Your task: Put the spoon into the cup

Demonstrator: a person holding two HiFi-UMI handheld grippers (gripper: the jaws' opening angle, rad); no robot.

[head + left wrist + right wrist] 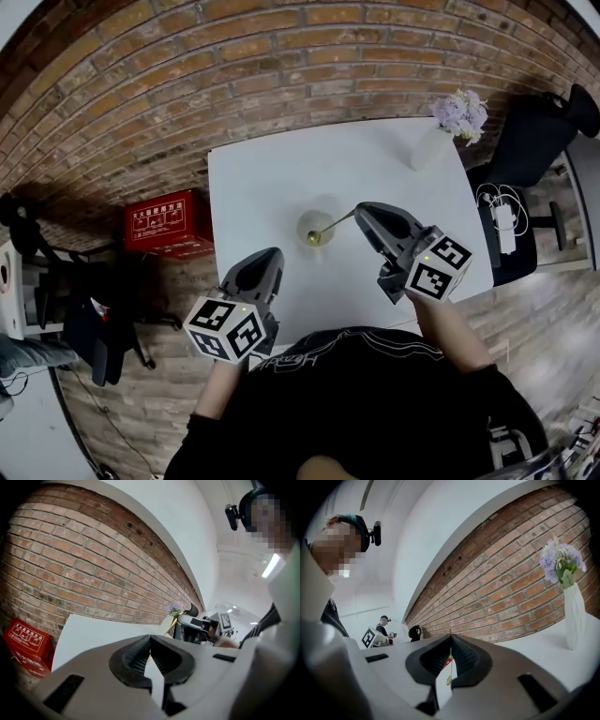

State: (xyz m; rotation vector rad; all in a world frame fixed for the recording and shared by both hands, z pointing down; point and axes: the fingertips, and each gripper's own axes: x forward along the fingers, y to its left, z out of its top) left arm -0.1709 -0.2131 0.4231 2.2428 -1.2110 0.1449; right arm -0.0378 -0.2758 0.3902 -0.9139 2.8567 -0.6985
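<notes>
One white table (262,178) stands against a brick wall (281,66). On it are one cup (314,225), one spoon (336,223) and one vase (427,148) with one bunch of purple flowers (460,114).

The cup is clear glass and upright, near the middle of the table and a bit toward the person. The spoon is thin and gold. Its bowl end is down inside the cup, and the handle leans out over the rim, up and to the right.

There are two grippers, one per hand, each with one marker cube. The right gripper (359,210) is just beside the cup on its right, with its tip at the top of the spoon handle. Its jaws are closed on that handle, and the right gripper view shows the thin gold strip pinched between the pads.

The left gripper (275,255) is at the near edge of the table, left of the cup and apart from it. Its jaws are closed tip to tip with nothing between them. Only white table shows in the slot behind the tips.

The vase is white and upright at the far right corner, well apart from the cup.

Off the table, one red box (169,223) sits on the floor at the left by the wall, and one black chair (536,136) stands at the right.

One person in a dark top holds both grippers. The right gripper view shows one more person (384,621), small and far back in the room.
</notes>
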